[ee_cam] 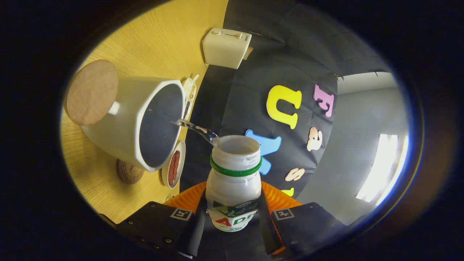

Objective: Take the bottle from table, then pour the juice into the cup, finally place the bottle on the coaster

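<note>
Pouring from the bottle (233,181), tipped sideways, uncapped mouth with green neck ring close to the rim of the cup (145,123). Thin clear stream (194,128) crossing the small gap from mouth to the cup's dark inside. Held between the two fingers of the tongs (232,221), both fingers pressed on the bottle's labelled body, so clenched on it. Lower part of the bottle cut off between the fingers; label only partly seen.

White cup standing on the yellow wooden desk (152,40), near the desk edge where the black wall cloth begins. Round cork coaster (92,92) just beyond the cup, touching or overlapped by it, cannot tell which. Second small round coaster (129,172) partly hidden under the cup's side. Small plate with a dark red piece (174,166) beside the cup, at the desk edge. Another dish (189,90) behind the cup, mostly hidden. Cream toaster (226,47) further along the edge. Open desk surface between coaster and toaster.
</note>
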`<state>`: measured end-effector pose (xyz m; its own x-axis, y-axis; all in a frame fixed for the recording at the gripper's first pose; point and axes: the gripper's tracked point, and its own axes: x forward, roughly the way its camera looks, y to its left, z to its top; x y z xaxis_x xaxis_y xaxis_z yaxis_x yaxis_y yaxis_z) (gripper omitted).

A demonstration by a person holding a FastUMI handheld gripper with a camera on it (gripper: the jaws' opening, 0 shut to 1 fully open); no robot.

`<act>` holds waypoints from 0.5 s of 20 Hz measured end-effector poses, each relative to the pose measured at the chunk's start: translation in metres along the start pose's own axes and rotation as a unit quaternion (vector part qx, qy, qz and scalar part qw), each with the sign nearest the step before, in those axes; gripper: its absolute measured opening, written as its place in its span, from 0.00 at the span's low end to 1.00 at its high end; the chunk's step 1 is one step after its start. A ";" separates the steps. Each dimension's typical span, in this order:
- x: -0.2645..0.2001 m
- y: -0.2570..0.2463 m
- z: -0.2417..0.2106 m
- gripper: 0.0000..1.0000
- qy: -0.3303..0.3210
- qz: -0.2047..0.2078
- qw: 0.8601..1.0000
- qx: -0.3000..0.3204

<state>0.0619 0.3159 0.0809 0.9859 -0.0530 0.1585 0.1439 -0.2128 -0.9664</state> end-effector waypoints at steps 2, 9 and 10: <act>0.001 -0.002 -0.001 0.66 0.000 -0.002 1.000 -0.001; 0.001 -0.004 0.000 0.66 -0.001 -0.003 1.000 -0.007; 0.001 -0.005 0.000 0.66 -0.002 -0.003 1.000 -0.008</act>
<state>0.0624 0.3172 0.0856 0.9854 -0.0487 0.1633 0.1481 -0.2295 -0.9620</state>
